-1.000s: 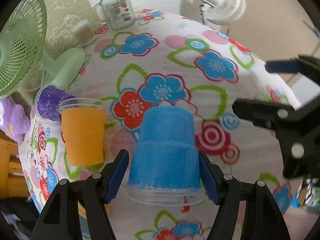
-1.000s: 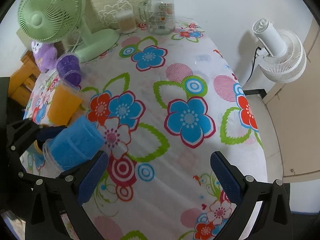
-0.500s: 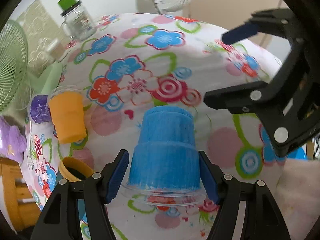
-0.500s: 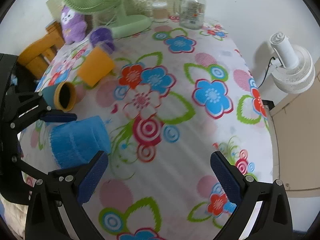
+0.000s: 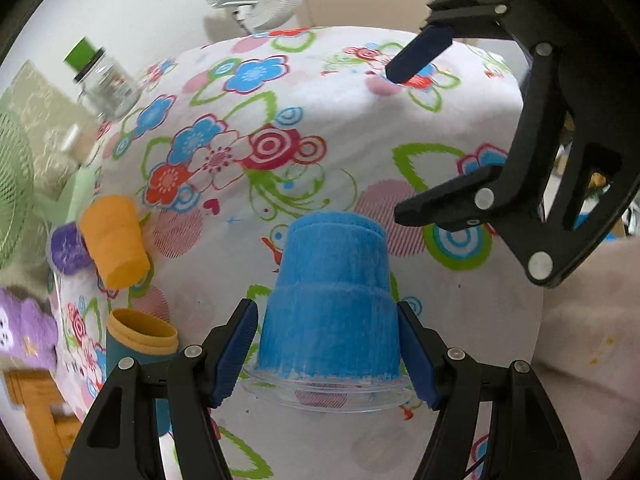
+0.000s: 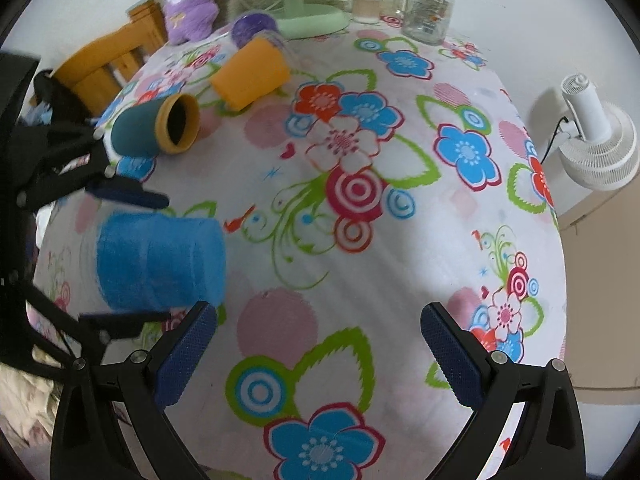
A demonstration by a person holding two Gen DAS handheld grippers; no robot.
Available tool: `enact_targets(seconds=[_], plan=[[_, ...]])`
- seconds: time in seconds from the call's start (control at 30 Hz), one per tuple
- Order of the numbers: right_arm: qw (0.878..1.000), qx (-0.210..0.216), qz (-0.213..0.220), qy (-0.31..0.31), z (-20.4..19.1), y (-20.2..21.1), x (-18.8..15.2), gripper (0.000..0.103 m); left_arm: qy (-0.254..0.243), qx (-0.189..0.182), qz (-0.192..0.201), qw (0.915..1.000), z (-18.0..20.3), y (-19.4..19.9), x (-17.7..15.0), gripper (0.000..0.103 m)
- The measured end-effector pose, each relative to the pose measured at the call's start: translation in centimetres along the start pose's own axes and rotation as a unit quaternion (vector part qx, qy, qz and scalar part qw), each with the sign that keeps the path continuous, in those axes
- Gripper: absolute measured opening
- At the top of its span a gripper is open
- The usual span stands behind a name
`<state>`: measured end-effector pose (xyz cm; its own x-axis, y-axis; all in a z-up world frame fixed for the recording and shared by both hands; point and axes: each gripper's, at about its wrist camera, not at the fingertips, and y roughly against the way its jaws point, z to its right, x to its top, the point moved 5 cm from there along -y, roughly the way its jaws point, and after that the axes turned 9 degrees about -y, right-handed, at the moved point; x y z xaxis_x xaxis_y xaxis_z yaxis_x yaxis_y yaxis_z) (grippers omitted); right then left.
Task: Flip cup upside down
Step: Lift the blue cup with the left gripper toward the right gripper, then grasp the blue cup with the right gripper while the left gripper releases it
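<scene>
Spreading beneath both grippers: a flowered tablecloth (image 6: pixel 400 240). Hanging released over it, blue pads wide apart and holding nothing: the right gripper (image 6: pixel 318 354). Clamping the blue cup (image 5: pixel 332 300) between its pads near the clear rim: the left gripper (image 5: pixel 326 354). Pointing its closed fuzzy blue base forward, away from the left gripper, clear rim nearest the camera; from the right wrist view, lying sideways off the table, just left of the right gripper. Resting farther left of the left gripper: an orange cup (image 5: pixel 114 246) and a teal cup (image 5: pixel 140 344).
</scene>
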<state>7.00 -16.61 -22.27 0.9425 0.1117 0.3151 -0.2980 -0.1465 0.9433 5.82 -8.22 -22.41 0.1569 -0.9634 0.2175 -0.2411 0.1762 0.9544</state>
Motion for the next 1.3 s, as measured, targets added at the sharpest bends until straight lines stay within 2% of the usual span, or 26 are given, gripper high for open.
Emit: enact_targets(seconds=[0.27,0.37,0.47,0.7,0.9,0.97,1.1,1.23,1.27,1.3], plan=[[1.0,-0.002,-0.015,0.011,-0.9,-0.5,-1.4,0.103,-0.061,0.004,0.018,0.998,1.1,-0.4,0.1,0.073],[1.0,-0.002,-0.018,0.015,-1.1,-0.6,-1.7,0.103,-0.062,-0.008,0.014,0.9979,1.2,-0.8,0.0,0.083],[1.0,0.002,-0.021,0.018,-1.2,-0.6,-1.7,0.103,-0.059,-0.008,0.016,0.9981,1.3,-0.7,-0.1,0.087],[0.999,0.015,-0.018,0.04,-1.8,0.1,-1.1,0.103,-0.015,0.018,0.017,0.9996,0.5,0.9,-0.8,0.088],[0.996,0.045,-0.001,0.079,-3.1,2.0,0.0,0.103,0.071,0.045,0.018,0.9963,0.5,4.0,-1.4,0.091],[0.993,0.061,0.01,0.098,-3.6,2.8,0.3,0.103,0.118,0.049,0.01,0.9917,0.8,4.7,-1.8,0.091],[0.985,0.096,0.03,0.14,-4.4,3.8,0.4,0.103,0.225,0.063,0.01,0.9723,1.8,6.2,-2.7,0.091],[0.969,0.126,0.044,0.206,-5.3,4.0,0.2,0.103,0.327,0.061,0.009,0.9429,3.6,6.7,-3.6,0.091],[0.966,0.13,0.044,0.221,-5.5,3.8,0.1,0.103,0.357,0.065,0.01,0.9318,4.2,6.8,-4.0,0.091],[0.961,0.133,0.046,0.237,-5.6,3.5,0.0,0.103,0.375,0.066,0.009,0.9247,4.5,6.7,-4.2,0.091]])
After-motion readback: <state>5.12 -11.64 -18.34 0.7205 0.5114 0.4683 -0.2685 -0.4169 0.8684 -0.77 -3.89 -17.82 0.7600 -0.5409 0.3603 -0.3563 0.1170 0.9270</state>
